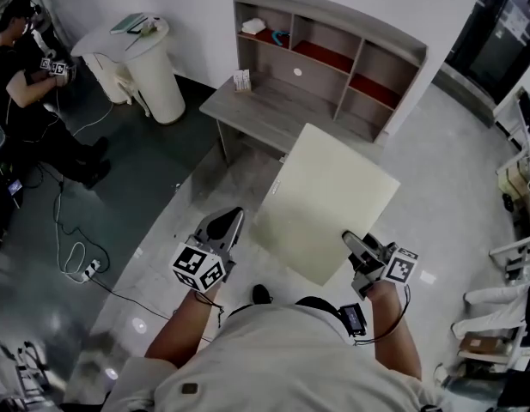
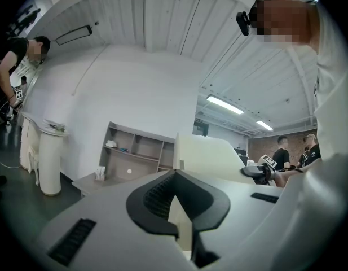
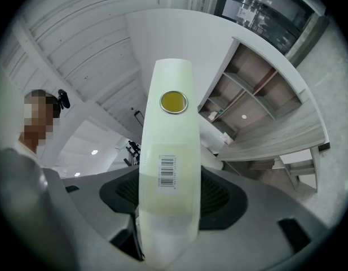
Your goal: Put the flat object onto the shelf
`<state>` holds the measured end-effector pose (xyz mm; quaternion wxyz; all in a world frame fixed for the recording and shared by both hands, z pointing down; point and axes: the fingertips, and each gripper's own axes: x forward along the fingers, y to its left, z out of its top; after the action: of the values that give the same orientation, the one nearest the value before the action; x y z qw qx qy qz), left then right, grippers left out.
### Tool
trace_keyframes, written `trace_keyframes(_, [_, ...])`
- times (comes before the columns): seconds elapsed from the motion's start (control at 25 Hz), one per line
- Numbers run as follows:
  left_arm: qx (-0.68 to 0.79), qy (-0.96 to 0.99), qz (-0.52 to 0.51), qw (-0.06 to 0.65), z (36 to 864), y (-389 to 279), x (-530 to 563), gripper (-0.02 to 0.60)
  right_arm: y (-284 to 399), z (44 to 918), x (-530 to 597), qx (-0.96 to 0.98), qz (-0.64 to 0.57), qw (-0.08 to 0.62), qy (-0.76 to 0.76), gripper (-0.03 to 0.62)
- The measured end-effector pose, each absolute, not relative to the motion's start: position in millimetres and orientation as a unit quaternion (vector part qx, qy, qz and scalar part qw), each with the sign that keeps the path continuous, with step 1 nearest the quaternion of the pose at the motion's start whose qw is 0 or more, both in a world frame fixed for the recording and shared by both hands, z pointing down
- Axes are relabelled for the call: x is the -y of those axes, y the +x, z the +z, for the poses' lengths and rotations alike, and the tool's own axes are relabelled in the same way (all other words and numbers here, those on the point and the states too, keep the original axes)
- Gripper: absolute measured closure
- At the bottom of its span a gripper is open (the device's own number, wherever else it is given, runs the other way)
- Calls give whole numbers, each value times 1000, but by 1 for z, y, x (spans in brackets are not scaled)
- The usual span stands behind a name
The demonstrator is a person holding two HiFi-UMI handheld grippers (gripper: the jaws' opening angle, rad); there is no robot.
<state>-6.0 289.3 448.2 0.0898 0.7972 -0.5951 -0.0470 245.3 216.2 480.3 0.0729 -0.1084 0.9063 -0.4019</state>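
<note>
One pale flat board [image 1: 325, 200], up off the floor [image 1: 204, 187] and tilted, pinched at two spots along its near edge. Near right part of that edge clamped by the right gripper [image 1: 352, 240]. In the right gripper view, dark fingers [image 3: 219, 193] pressed against both faces of the board [image 3: 169, 151], which is seen edge-on and runs straight out past the fingertips. Barcode sticker [image 3: 168, 171] on that edge just beyond the pads, round yellow dot [image 3: 174, 101] farther out.

Near left corner nipped by the left gripper [image 1: 233, 220]. In the left gripper view, fingers [image 2: 157, 199] closed on a pale strip of the board [image 2: 205, 151], the rest rising ahead and to the right of the fingertips.

Beyond both sets of fingertips, past the board's far edge, a grey shelf [image 1: 333, 45] with open compartments standing on a grey tabletop [image 1: 265, 114], apart from the board. Small white items [image 1: 253, 26] in the shelf's upper left compartment.

Far to the left of the left fingers, a white round stand [image 1: 149, 58], and a seated person [image 1: 24, 75] beyond it.
</note>
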Motion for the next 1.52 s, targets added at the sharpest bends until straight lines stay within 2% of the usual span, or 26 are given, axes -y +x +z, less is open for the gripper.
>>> trace_keyframes(0.72, [591, 800, -37, 100, 458, -41, -210, 566, 204, 502, -128, -896, -422, 68, -120, 312])
trace_keyframes(1.2, [590, 801, -35, 97, 463, -39, -77, 566, 195, 500, -1, -908, -401, 64, -100, 312])
trace_keyframes(1.52, [588, 802, -41, 95, 455, -15, 4, 566, 220, 506, 75, -902, -413, 57, -116, 312])
